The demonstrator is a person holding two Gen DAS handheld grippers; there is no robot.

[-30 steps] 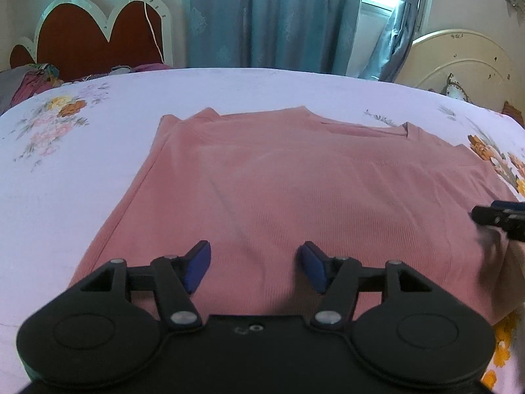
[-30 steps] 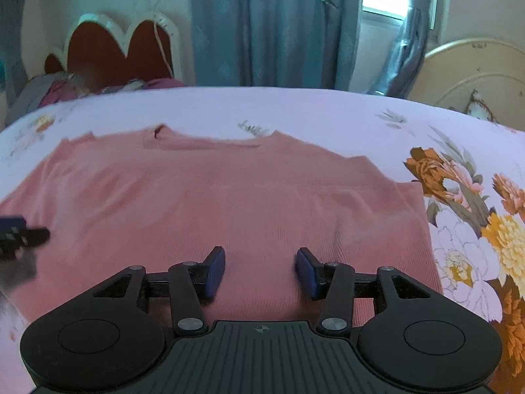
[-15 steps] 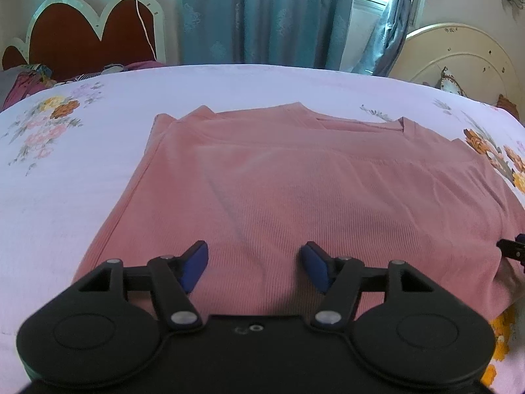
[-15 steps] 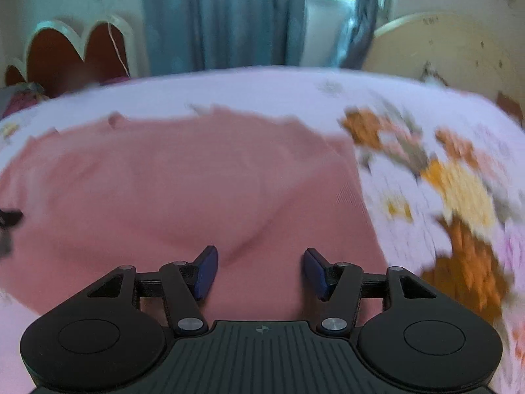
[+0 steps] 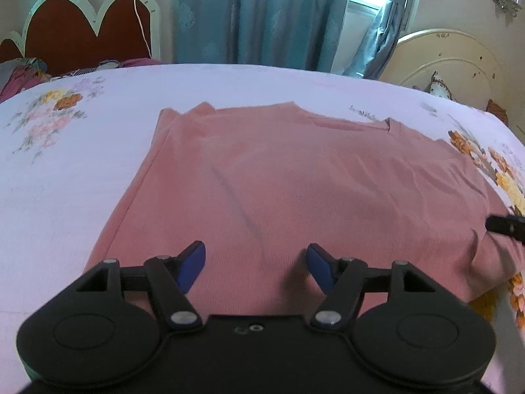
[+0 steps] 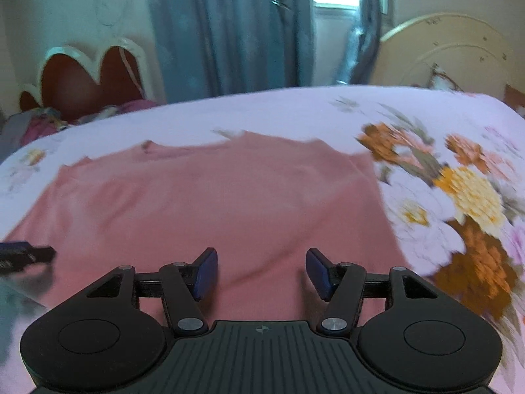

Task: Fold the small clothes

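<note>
Left wrist view, shirt: we are looking at a pink shirt (image 5: 295,180) lying flat on the flowered bedsheet (image 5: 75,177), neckline at the far edge, hem near us.
Left wrist view, progress: we are judging the folding as barely under way; the left side edge is running straight with the sleeve seemingly tucked in, though we cannot tell for sure, and the body is lying unfolded.
Left wrist view, axis: the shirt's long axis is running from near to far, collar pointing toward the blue curtains (image 5: 262,16).
Left wrist view, left gripper: we are holding the left gripper (image 5: 256,264) above the near hem, its jaws opening, with cloth below them but nothing pinched.
Left wrist view, other tool: the right gripper (image 5: 507,225) is showing as a dark tip at the shirt's right edge, where the cloth is bunching a little.

Right wrist view, shirt: we are seeing the same shirt (image 6: 213,203), blurred, its right edge running near to far beside the big orange and yellow flowers.
Right wrist view, right gripper: we are keeping the right gripper (image 6: 261,271) over the near right part of the shirt, jaws apart and gripping nothing.
Right wrist view, what is left: we are judging that the side folds and the hem-to-collar fold are not yet done.
Right wrist view, other tool: the left gripper's tip (image 6: 26,252) is poking in at the left.
</note>
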